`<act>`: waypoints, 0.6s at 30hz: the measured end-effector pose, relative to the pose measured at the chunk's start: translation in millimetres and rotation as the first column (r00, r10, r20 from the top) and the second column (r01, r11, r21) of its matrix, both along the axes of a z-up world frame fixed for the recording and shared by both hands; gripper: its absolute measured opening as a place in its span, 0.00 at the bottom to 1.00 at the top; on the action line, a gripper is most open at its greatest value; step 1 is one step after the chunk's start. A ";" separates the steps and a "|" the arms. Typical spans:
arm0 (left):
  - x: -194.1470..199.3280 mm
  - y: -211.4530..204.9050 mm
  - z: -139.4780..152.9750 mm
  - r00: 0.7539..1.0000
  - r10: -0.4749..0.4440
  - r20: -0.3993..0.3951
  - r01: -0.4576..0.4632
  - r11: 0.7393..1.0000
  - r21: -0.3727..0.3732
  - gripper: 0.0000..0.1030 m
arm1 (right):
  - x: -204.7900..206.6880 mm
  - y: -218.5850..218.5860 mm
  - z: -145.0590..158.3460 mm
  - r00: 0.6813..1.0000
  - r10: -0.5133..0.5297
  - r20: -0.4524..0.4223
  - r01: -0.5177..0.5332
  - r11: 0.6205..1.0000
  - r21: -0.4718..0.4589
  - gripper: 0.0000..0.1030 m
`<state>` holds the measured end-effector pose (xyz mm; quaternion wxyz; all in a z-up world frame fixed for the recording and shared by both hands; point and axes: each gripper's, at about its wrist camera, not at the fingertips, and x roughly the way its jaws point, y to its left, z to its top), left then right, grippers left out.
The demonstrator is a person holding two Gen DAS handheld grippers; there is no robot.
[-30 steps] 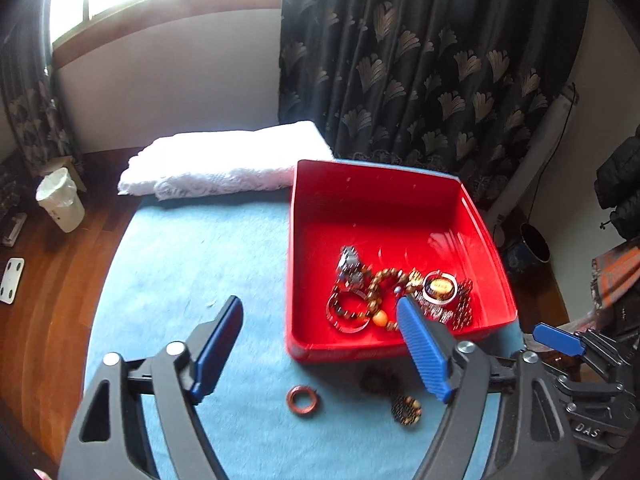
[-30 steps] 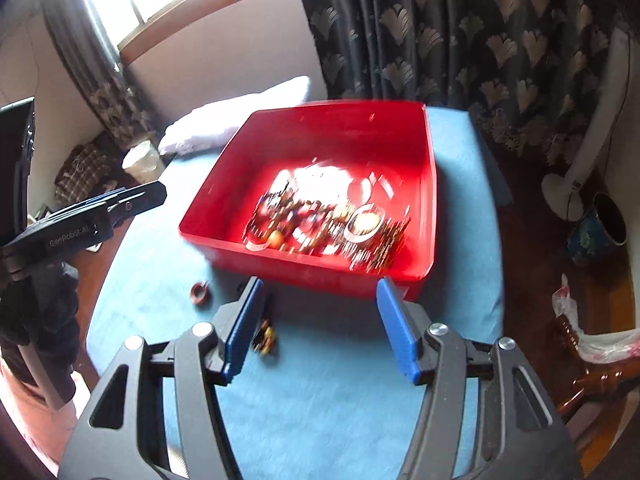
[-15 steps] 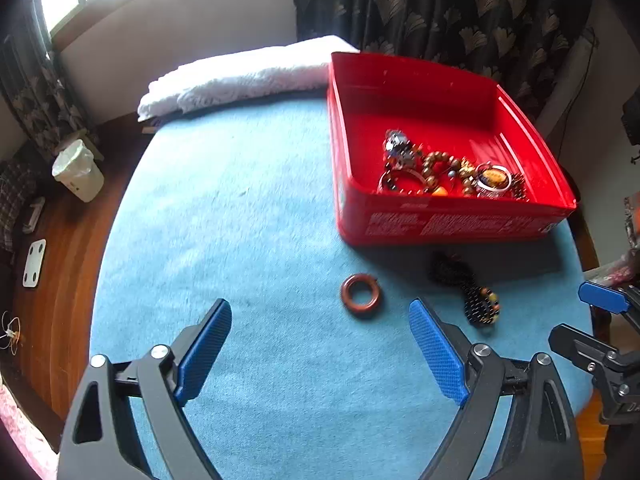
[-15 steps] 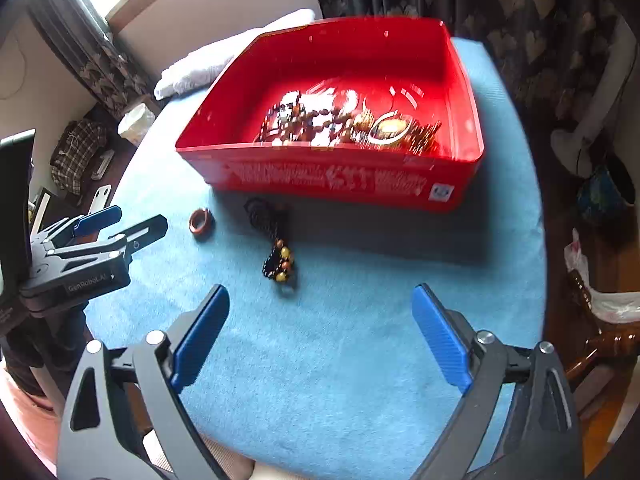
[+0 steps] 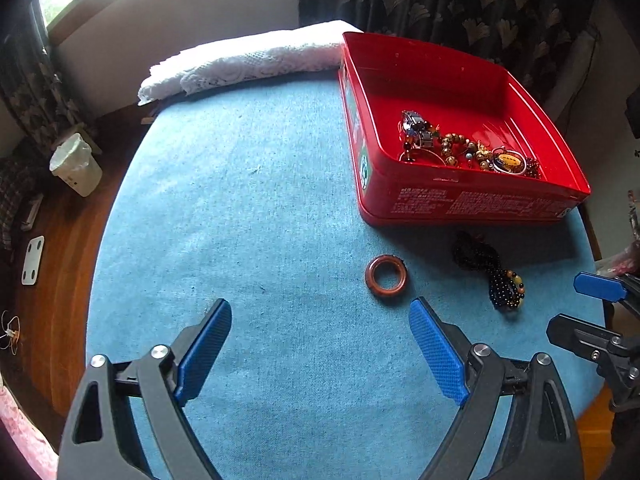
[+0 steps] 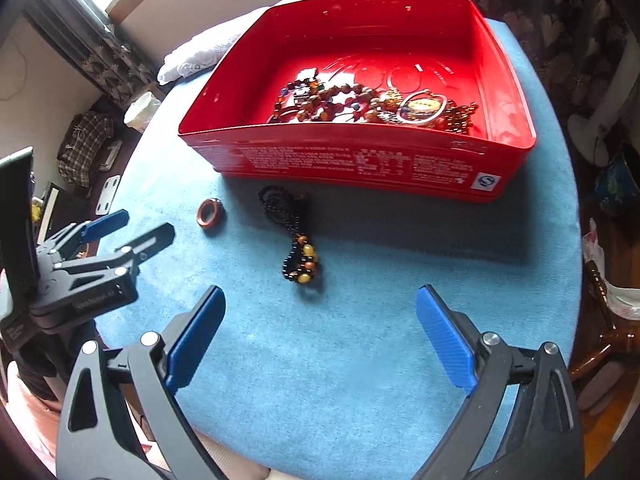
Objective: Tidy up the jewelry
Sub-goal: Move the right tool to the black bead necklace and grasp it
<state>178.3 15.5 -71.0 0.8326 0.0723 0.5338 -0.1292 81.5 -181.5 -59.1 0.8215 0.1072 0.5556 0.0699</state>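
Note:
A red tin box point(image 5: 472, 204) point(image 6: 360, 160) holds a heap of bracelets and beads point(image 5: 460, 148) point(image 6: 372, 100). On the blue cloth in front of it lie a brown ring point(image 5: 386, 276) point(image 6: 210, 212) and a black bead necklace with amber beads point(image 5: 492, 272) point(image 6: 296, 236). My left gripper point(image 5: 320, 344) is open and empty, just near of the ring. My right gripper point(image 6: 320, 332) is open and empty, near of the necklace. Each gripper also shows in the other's view, the right one point(image 5: 596, 304) and the left one point(image 6: 116, 232).
The round table has a blue cloth point(image 5: 248, 208). A folded white lace cloth point(image 5: 248, 64) lies at its far edge beside the box. A white bin point(image 5: 76, 164) stands on the wooden floor at left. Dark curtains point(image 5: 460, 0) hang behind.
Both grippers have pulled back from the box toward the table's near edge. The ring and necklace now lie ahead of the fingers instead of beneath them.

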 end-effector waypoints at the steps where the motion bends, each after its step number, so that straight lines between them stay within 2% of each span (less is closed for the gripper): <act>1: 0.4 0.7 0.0 1.000 0.000 -0.002 0.000 1.000 -0.004 0.86 | 1.6 1.8 -0.3 1.000 0.005 0.001 -0.005 1.000 0.005 0.90; 5: 2.8 3.9 -1.0 1.000 0.002 -0.009 -0.002 1.000 -0.013 0.86 | 6.9 4.4 -1.1 1.000 0.016 -0.002 -0.016 1.000 0.015 0.90; 7: 4.2 6.2 -2.2 1.000 0.005 -0.010 -0.005 1.000 -0.011 0.86 | 10.1 7.5 -1.2 1.000 0.024 0.002 -0.024 1.000 0.013 0.87; 8: 5.3 7.7 -2.6 1.000 0.007 -0.011 -0.007 1.000 -0.011 0.86 | 11.8 9.0 -1.6 1.000 0.029 0.002 -0.029 1.000 0.010 0.78; 10: 7.7 11.3 -4.4 1.000 0.015 -0.015 -0.015 1.000 -0.011 0.86 | 16.1 12.6 -3.7 0.999 0.043 -0.006 -0.042 0.999 0.009 0.69; 18: 11.4 17.0 -6.4 1.000 0.020 -0.016 -0.020 1.000 -0.024 0.86 | 34.5 23.3 -15.8 0.998 0.064 -0.026 -0.064 0.998 -0.027 0.47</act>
